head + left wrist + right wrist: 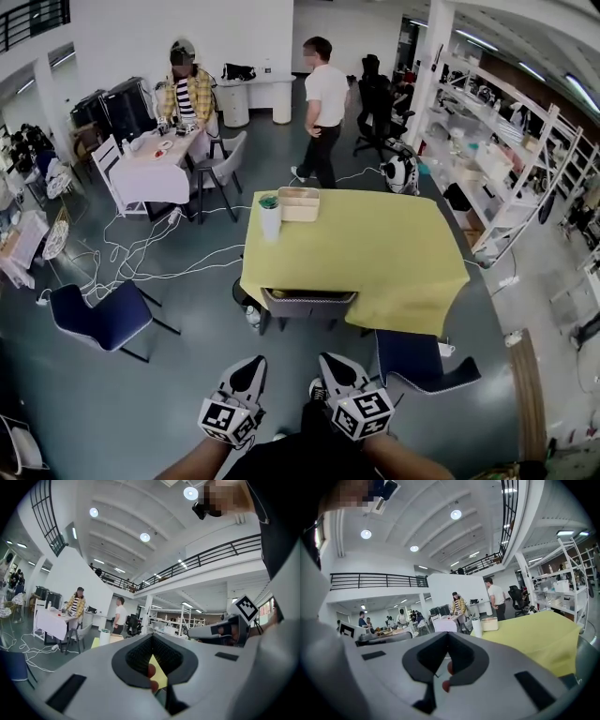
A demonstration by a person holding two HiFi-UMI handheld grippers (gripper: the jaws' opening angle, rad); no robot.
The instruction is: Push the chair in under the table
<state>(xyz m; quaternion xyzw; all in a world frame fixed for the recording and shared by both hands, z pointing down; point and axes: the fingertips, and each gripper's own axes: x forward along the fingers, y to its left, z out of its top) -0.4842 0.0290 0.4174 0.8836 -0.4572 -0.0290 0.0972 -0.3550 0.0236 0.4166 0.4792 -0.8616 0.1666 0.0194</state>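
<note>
**Inspector:** Report the surface and the room.

**Operator:** A large open hall. The floor [187, 375] is dark grey and smooth, with a slight sheen. White cables [131, 258] lie in loops across it at the left. Open white shelving [497, 150] runs along the right side. A mezzanine with a black railing [211, 557] crosses above. The table [375, 253] is square and covered by a matte yellow cloth that hangs over its edges.

**Inspector:** Items on the table?

**Operator:** Two, at the far left corner, just beside each other: a white cylindrical container with a green top [270, 217] and a beige rectangular tray [299, 203].

**Inspector:** Condition and position of the chair.

**Operator:** The grey chair [307, 302] stands at the table's near edge. Its low, rectangular back looks like textured fabric and sits against the hanging cloth. The seat is hidden under the cloth, and dark legs show below it. A blue padded chair [422, 361] stands out from the near right corner. Another blue chair [103, 317] stands well apart at the left.

**Inspector:** Gripper status.

**Operator:** The left gripper [249, 367] and right gripper [332, 366] are side by side in front of the grey chair, apart from it. Both pairs of jaws are closed together with nothing between them.
</note>
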